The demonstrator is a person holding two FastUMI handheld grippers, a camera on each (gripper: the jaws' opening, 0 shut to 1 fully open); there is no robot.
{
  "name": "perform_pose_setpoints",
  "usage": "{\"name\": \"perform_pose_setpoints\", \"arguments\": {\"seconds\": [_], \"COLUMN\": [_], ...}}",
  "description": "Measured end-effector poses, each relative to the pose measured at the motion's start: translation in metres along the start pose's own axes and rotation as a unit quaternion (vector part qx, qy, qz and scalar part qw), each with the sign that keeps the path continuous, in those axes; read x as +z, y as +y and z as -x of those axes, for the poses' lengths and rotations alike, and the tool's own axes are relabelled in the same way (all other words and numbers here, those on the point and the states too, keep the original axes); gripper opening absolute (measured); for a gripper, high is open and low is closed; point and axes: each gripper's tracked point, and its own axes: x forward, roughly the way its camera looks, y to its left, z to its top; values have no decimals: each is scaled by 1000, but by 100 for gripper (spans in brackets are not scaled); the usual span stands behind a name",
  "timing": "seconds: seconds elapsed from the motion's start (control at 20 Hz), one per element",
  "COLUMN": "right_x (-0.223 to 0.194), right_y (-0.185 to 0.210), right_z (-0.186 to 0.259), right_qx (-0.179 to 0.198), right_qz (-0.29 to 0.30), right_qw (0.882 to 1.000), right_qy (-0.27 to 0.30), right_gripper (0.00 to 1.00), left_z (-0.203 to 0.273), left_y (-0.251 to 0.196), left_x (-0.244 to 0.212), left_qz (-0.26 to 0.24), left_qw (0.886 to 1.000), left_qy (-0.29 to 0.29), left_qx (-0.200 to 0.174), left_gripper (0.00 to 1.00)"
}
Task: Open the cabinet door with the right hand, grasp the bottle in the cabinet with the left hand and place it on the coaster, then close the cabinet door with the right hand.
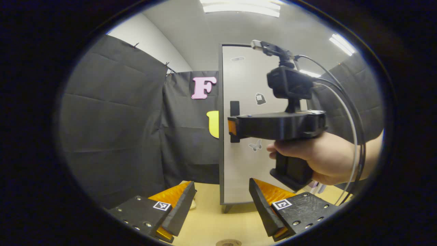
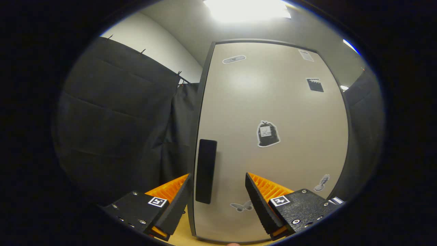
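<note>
The right gripper (image 2: 218,201) is spread open, its fingers either side of the dark handle (image 2: 206,171) on the closed cabinet door (image 2: 273,112), not clamping it. The left gripper (image 1: 222,208) hangs open above the desk (image 1: 211,222), with the coaster (image 1: 228,243) just below. The bottle is hidden from sight.

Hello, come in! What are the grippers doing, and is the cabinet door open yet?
Right gripper open, lined up on the door handle, not gripping. Left gripper open, empty, above the table. Cabinet door shut. Nothing in the way.
</note>
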Motion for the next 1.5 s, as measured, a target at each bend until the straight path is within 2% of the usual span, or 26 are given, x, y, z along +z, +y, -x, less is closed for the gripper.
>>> {"name": "perform_pose_setpoints", "arguments": {"seconds": [0.25, 0.3, 0.35, 0.4, 0.5, 0.6, 0.7, 1.0, 1.35, 1.5], "right_x": [-21, -24, -28, -29, -28, -29, -30, -24, -12, -16], "right_y": [17, 19, 18, 14, 16, 16, 17, 24, 31, 26], "right_z": [-27, -30, -30, -34, -30, -28, -26, -4, 39, 39], "right_qx": [-11, -10, -15, -18, -14, -3, 14, 72, 140, 161], "right_qz": [27, 31, 34, 32, 26, 9, -5, -7, -34, -46], "right_qw": [999, 998, 998, 998, 998, 997, 996, 993, 984, 981], "right_qy": [41, 45, 47, 48, 61, 76, 87, 88, 101, 98], "right_gripper": [90, 83, 76, 56, 36, 30, 26, 23, 23, 23], "left_z": [10, 12, 15, 18, 19, 22, 23, 22, 12, 9], "left_y": [6, 6, 7, 9, 13, 22, 30, 58, 62, 55], "left_x": [-1, -2, -3, -5, -11, -13, -10, -4, -4, -6], "left_qz": [3, 3, 0, -3, -10, -12, -4, 4, -1, 11], "left_qw": [1000, 1000, 1000, 1000, 1000, 999, 999, 998, 999, 999], "left_qy": [-2, -1, 0, 2, 11, 14, 13, 8, 4, 8], "left_qx": [7, 7, 9, 11, 17, 27, 35, 57, 44, 31], "left_gripper": [92, 95, 92, 92, 92, 92, 92, 92, 91, 91]}}
